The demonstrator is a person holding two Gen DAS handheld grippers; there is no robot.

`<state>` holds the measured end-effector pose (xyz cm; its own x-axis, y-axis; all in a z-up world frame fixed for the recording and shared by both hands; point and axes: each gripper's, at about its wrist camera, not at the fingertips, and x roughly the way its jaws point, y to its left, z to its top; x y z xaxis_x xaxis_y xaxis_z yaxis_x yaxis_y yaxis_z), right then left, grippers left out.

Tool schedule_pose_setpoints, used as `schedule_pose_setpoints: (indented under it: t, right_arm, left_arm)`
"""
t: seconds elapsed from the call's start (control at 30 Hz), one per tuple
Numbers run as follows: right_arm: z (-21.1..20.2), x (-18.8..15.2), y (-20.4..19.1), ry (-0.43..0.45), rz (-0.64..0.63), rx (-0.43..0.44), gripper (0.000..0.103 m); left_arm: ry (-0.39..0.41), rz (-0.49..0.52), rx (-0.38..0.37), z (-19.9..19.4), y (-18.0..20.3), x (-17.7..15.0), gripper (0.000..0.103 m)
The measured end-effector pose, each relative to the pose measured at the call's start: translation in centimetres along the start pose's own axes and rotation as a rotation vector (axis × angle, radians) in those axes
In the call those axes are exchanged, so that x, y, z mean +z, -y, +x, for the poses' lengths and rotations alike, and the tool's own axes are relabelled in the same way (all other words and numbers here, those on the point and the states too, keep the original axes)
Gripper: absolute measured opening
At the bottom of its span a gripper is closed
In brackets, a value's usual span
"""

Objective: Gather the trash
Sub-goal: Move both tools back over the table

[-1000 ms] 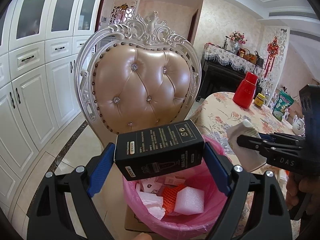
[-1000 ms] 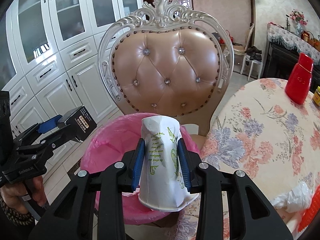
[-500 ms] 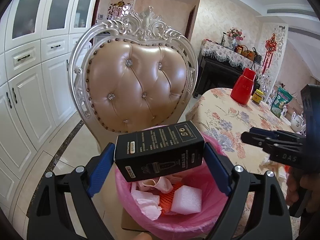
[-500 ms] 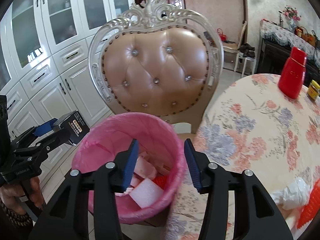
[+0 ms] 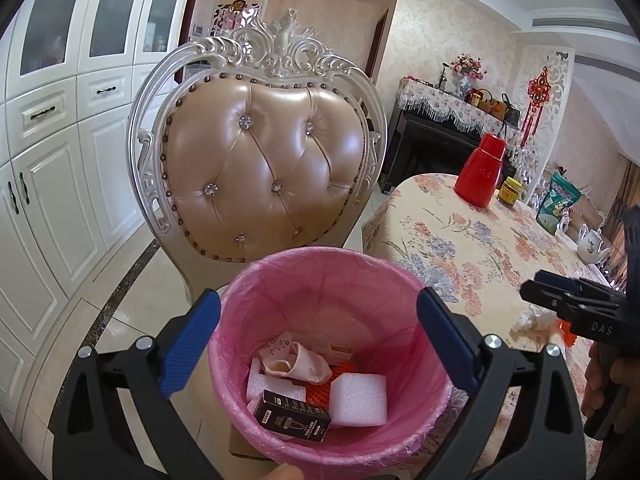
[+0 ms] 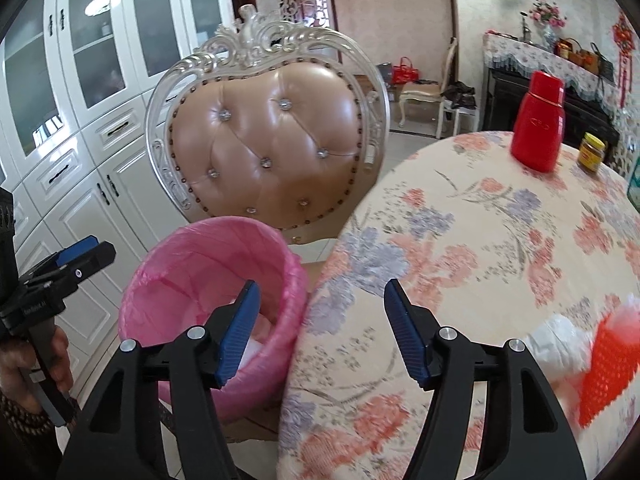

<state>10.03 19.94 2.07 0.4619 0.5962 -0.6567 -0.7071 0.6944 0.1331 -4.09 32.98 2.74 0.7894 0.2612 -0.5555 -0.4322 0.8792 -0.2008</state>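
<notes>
A pink-lined bin [image 5: 248, 280] stands between a chair and the table. Inside it lie a black box [image 5: 292, 420], white foam [image 5: 358, 398] and a crumpled paper cup [image 5: 298, 366]. My left gripper [image 5: 316, 296] hangs over the bin; its jaws are opening and hold nothing. My right gripper [image 6: 320, 284] is over the edge of the floral table [image 6: 460, 240]; its jaws are also opening, with nothing between them. Crumpled white tissue [image 6: 560, 340] and a red foam net [image 6: 612, 360] lie on the table to its right.
A padded chair [image 5: 260, 168] stands right behind the bin. On the far side of the table are a red flask [image 5: 480, 176], a jar [image 5: 510, 192], a green bag [image 5: 558, 204] and a teapot [image 5: 592, 244]. White cabinets [image 5: 48, 160] line the left wall.
The right gripper let the paper cup drop into the bin, opened wider and swung right over the table. The left gripper then let go of the black box, which now lies in the bin.
</notes>
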Motion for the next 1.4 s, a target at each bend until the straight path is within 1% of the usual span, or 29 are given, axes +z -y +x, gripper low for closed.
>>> schedule_pose_setpoints:
  t: [0.1, 0.3, 0.6, 0.87, 1.13, 1.2, 1.4]
  right_arm:
    - [-0.9, -0.8, 1.0, 0.006, 0.008, -0.025, 0.069]
    - [-2.7, -2.5, 3.3, 0.013, 0.05, -0.056, 0.071]
    - [-5.5, -4.7, 7.0, 0.024, 0.104, -0.118, 0.074]
    - [-8.1, -6.8, 10.6, 0.03, 0.144, -0.176, 0.074]
    - [-10.0, -8.7, 13.8, 0.037, 0.191, -0.211, 0.076]
    - [-10.6, -9.2, 14.7, 0.041, 0.202, -0.216, 0.078]
    - [-11.9, -10.4, 17.0, 0.044, 0.228, -0.24, 0.078]
  left_arm:
    - [0.0, 0.004, -0.005, -0.1, 0.5, -0.1, 0.095]
    - [-0.001, 0.019, -0.038, 0.1, 2.4, -0.3, 0.095]
    - [-0.008, 0.054, -0.093, 0.6, 6.1, -0.9, 0.095]
    - [-0.012, 0.086, -0.124, 0.8, 9.4, -1.3, 0.095]
    - [-0.026, 0.12, -0.152, 1.3, 12.9, -1.8, 0.095]
    - [-0.029, 0.129, -0.161, 1.5, 13.8, -1.9, 0.095]
    - [-0.04, 0.154, -0.184, 2.1, 16.4, -2.4, 0.095]
